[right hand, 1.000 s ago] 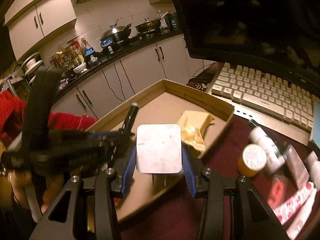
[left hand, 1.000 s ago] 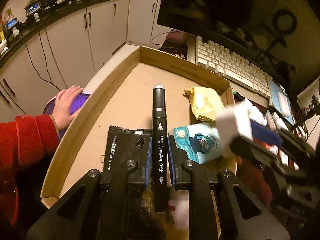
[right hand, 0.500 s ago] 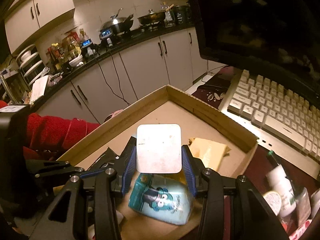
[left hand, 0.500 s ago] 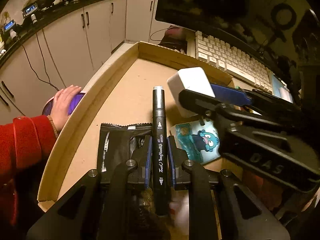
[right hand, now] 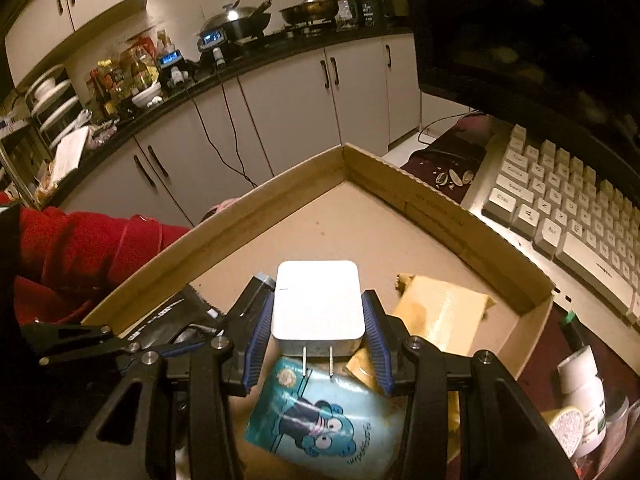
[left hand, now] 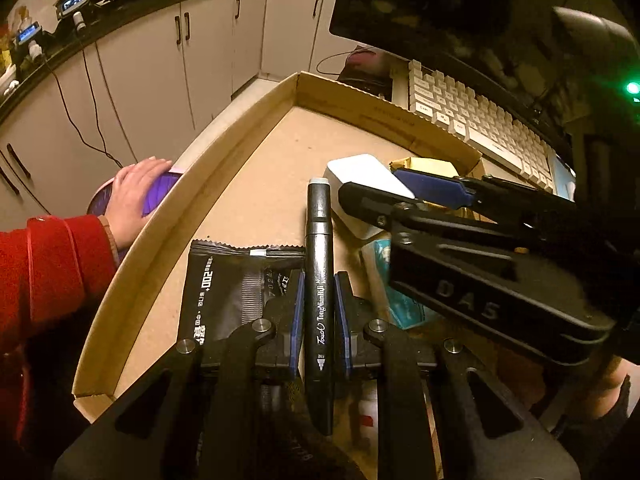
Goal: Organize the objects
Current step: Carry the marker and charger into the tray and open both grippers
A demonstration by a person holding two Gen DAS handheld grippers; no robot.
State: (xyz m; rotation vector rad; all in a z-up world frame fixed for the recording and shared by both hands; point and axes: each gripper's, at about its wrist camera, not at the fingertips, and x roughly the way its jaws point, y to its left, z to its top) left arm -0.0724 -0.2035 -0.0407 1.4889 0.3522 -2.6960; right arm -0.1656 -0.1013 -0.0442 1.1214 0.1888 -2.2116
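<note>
**Both grippers loaded over the cardboard tray**

Left gripper [left hand: 318,300]: clenched on 1 black marker [left hand: 319,280], a smooth cylindrical barrel with white lettering and a grey end cap, lying along the fingers and pointing forward over the tray. Its rear end runs back between the gripper's arms.

Right gripper [right hand: 318,320]: grasping 1 white charger [right hand: 318,304], a smooth, matte, rounded-corner block with 2 flat metal prongs pointing back toward the camera. Blue ribbed pads press on its 2 sides. It hangs just above the tray floor; in the left view it sits just beside the marker's tip.

Cardboard tray [left hand: 224,196]: shallow, raw brown board, low walls, 1 far corner visible. Near edge cut off under the grippers.

In the tray, 3 soft packets:
- 1 black foil sachet [left hand: 224,280], serrated top edge, glossy, partly under the left gripper.
- 1 teal packet [right hand: 316,420] with a blue cartoon figure, crinkled, below the charger; mostly hidden by the right gripper in the left view.
- 1 yellow packet [right hand: 440,312], wrinkled, right of the charger, lower part hidden.

Outside the tray: 1 hand [left hand: 134,188] in a red sleeve resting on a purple round object, mostly cut off by the tray wall; 1 white keyboard [right hand: 568,208] along the right wall. Bottles at far right are blurred, count unclear.
</note>
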